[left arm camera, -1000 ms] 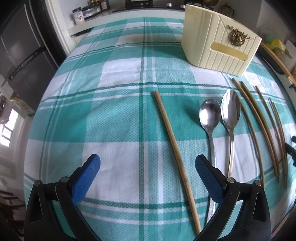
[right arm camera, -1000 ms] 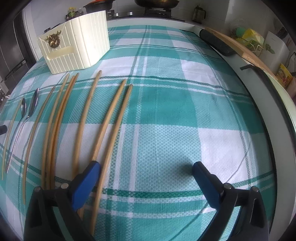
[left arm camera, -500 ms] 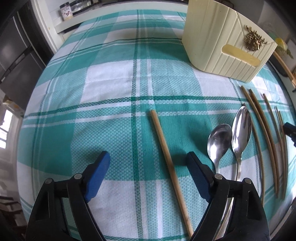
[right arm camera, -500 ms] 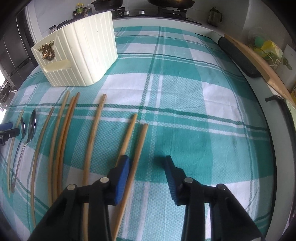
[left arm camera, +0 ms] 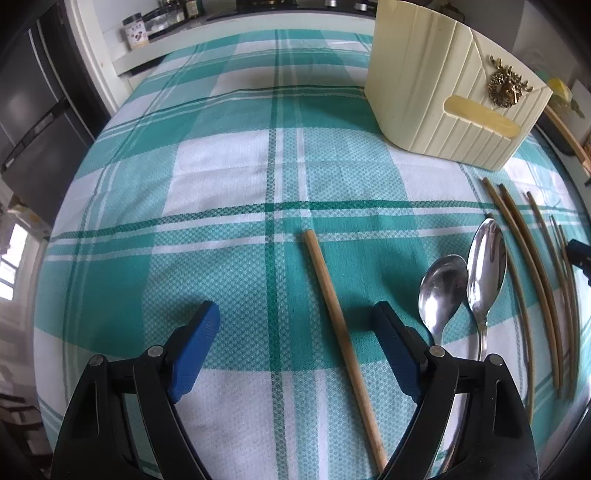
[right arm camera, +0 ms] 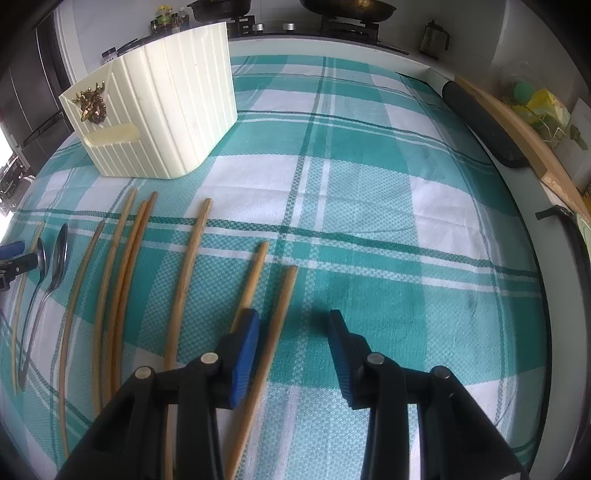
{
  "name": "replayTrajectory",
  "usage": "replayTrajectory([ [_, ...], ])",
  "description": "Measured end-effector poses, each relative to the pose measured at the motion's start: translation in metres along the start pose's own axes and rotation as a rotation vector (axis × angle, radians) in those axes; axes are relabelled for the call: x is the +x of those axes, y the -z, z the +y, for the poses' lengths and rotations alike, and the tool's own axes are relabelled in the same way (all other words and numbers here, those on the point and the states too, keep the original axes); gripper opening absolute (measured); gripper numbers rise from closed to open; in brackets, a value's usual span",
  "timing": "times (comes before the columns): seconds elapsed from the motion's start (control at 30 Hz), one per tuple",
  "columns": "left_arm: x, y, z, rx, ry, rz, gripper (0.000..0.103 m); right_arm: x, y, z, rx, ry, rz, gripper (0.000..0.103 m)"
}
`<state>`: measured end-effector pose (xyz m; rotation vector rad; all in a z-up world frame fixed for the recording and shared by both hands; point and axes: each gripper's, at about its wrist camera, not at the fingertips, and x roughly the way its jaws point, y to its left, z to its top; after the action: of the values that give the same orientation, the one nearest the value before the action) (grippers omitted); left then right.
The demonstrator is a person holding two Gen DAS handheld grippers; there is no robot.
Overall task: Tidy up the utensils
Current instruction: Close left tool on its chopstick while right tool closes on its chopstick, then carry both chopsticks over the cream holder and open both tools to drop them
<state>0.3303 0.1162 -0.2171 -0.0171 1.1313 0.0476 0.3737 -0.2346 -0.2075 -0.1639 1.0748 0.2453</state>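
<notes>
Utensils are all laid out on the checked tablecloth [right arm camera: 369,192]: wooden chopsticks [right arm camera: 192,273] and two spoons [left arm camera: 461,280]; nothing can be seen placed in the cream holder [right arm camera: 162,110]. A single chopstick [left arm camera: 332,314] is straddled by the wide-open left gripper [left arm camera: 295,350], another [right arm camera: 277,325] by the half-open right gripper [right arm camera: 293,350]; neither is gripped.

The lone chopstick's [left arm camera: 343,336] near end runs under the left gripper [left arm camera: 295,354]. Both spoons' [left arm camera: 443,291] handles vanish behind its right finger. The holder's [left arm camera: 443,85] top is cut off. Counter jars [right arm camera: 166,22] are too small to read.
</notes>
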Motion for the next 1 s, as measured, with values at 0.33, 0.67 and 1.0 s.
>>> replayTrajectory([
  [0.33, -0.003, -0.028, -0.018, 0.038, 0.019, 0.015, 0.004, 0.009, -0.031, -0.010, 0.094, -0.078, -0.015, 0.006],
  [0.67, -0.133, -0.030, -0.001, -0.019, 0.137, -0.257, 0.004, -0.126, -0.028, -0.011, 0.128, -0.231, -0.296, 0.006],
  [1.0, -0.231, -0.010, 0.000, -0.013, 0.228, -0.464, 0.004, -0.252, 0.002, 0.009, 0.069, -0.258, -0.572, 0.006],
])
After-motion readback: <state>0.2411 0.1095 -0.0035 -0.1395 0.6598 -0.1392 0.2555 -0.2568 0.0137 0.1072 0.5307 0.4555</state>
